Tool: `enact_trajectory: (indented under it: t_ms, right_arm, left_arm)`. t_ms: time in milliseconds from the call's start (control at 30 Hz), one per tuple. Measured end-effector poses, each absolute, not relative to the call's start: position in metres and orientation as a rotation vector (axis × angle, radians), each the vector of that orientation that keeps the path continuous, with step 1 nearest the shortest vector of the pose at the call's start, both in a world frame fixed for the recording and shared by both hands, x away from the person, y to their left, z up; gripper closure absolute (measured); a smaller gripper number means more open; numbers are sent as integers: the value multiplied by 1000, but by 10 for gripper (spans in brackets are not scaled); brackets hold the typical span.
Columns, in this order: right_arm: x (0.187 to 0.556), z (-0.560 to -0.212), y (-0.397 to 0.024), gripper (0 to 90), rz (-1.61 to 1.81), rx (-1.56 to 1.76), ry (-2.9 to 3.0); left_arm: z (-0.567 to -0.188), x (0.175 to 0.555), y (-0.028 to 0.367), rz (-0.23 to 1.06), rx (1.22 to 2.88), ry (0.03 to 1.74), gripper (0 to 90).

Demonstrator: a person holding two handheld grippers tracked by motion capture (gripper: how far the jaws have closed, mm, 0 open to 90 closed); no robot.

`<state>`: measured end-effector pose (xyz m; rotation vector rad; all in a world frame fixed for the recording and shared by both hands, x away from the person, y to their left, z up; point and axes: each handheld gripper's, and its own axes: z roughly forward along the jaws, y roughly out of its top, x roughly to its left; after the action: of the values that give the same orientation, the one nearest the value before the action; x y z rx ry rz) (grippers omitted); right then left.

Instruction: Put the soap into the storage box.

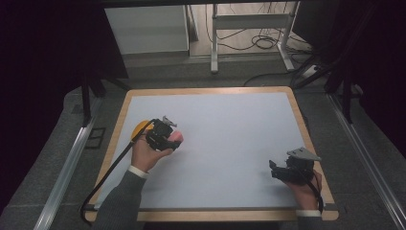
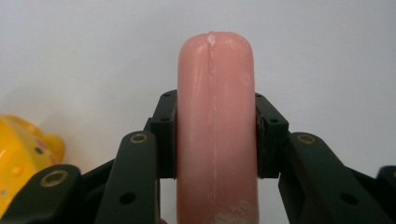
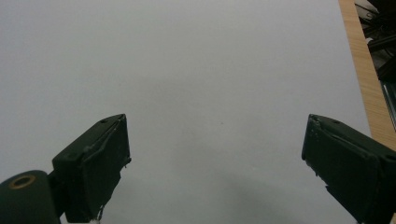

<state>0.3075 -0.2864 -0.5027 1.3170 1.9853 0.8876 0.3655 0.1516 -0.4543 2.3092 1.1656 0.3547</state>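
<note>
Two black jaws of the left gripper (image 2: 216, 140) pinch a smooth pink sausage-shaped toy (image 2: 216, 126) above the white table mat (image 1: 230, 143), beside a yellow plastic toy (image 2: 23, 158), so setting it down gently probably comes next, while the right gripper (image 3: 215, 172) rests spread wide with nothing in it.

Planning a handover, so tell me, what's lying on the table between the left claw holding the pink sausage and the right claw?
Nothing: in the high view, bare white table surface stretches from the left claw, shut on the pink sausage, to the open right claw.
</note>
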Motion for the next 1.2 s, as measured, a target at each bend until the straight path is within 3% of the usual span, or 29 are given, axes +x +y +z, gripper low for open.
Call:
enact_trajectory:
  t_ms: [1200]
  right_arm:
    - [308, -504, -287, 74, 880, 1323, 1990]
  left_arm:
    - [-439, 371, 203, 407, 2211, 1279, 603]
